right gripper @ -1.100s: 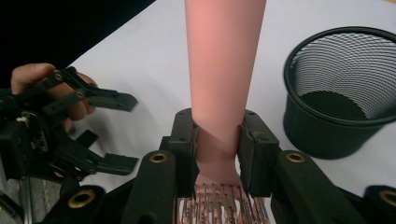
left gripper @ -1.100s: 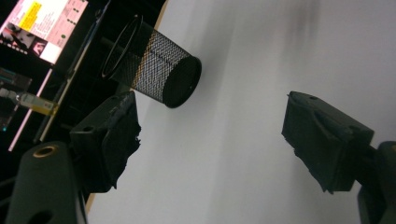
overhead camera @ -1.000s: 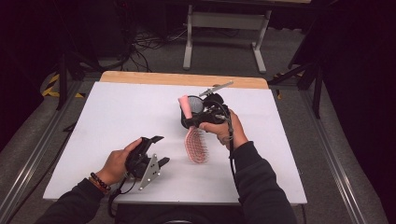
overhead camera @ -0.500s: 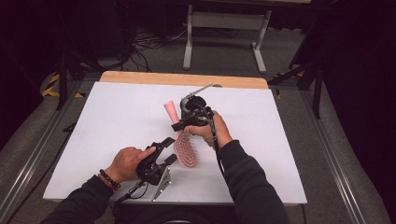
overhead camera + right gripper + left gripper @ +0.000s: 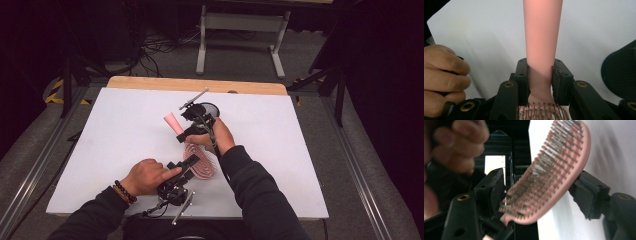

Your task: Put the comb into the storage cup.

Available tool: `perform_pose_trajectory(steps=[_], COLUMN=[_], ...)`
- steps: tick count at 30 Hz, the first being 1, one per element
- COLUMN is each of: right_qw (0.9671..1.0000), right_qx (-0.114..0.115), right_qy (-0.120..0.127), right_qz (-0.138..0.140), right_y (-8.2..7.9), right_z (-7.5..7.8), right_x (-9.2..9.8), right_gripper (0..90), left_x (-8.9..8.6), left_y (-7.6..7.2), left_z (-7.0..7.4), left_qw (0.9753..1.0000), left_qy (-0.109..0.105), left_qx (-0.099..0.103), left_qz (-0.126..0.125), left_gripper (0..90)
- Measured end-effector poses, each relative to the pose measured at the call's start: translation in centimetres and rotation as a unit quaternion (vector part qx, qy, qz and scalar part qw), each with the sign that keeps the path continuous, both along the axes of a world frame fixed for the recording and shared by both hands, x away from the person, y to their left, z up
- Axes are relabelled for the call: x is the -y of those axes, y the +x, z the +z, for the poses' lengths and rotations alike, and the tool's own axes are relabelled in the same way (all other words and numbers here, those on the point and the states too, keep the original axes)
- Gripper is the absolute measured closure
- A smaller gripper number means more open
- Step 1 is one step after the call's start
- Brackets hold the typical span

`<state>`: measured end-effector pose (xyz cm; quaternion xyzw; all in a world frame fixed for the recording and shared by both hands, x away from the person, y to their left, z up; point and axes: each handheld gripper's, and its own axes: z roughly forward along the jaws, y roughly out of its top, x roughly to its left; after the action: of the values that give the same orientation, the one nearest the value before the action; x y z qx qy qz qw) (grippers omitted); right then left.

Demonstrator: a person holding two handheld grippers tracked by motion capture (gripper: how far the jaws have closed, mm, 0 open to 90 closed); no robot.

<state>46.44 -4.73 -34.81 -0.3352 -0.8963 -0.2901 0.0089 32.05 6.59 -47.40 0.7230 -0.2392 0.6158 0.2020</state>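
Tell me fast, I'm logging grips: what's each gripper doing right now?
Left gripper: open, jaws either side of the brush head, not clamped.
Right gripper: shut on the brush handle.

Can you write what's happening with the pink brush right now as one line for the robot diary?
right gripper: shut on pink hairbrush handle | left gripper: open, jaws either side of brush head | table: white

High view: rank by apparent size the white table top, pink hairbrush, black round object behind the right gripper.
1. White table top, by far.
2. Pink hairbrush, partly hidden by both grippers.
3. Black round object, mostly hidden, so its rank against the hairbrush is unsure.
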Motion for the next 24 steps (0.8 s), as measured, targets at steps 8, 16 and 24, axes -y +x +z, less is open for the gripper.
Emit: perform_pose_trajectory(steps=[8,16,24], right_qw=[1.0000,0.9999,0.9996], right_qx=[-0.005,-0.013,-0.029], right_qy=[-0.004,-0.007,0.001], right_qz=[-0.002,-0.007,0.003], right_y=[0.2,0.6,0.8], right_z=[-0.3,-0.5,-1.0], right_x=[-0.2,0.0,0.0], right_gripper=[69.7,69.3,67.4], left_x=[0.0,0.4,0.4], left_y=[-0.3,-0.9,-1.3], left_z=[0.3,0.2,0.7], left_qw=[0.9994,0.9976,0.9971], left_qy=[0.014,0.001,-0.019], left_qx=[0.029,0.068,0.071], left_qz=[-0.013,-0.013,-0.018], left_gripper=[53.4,61.6,65.4])
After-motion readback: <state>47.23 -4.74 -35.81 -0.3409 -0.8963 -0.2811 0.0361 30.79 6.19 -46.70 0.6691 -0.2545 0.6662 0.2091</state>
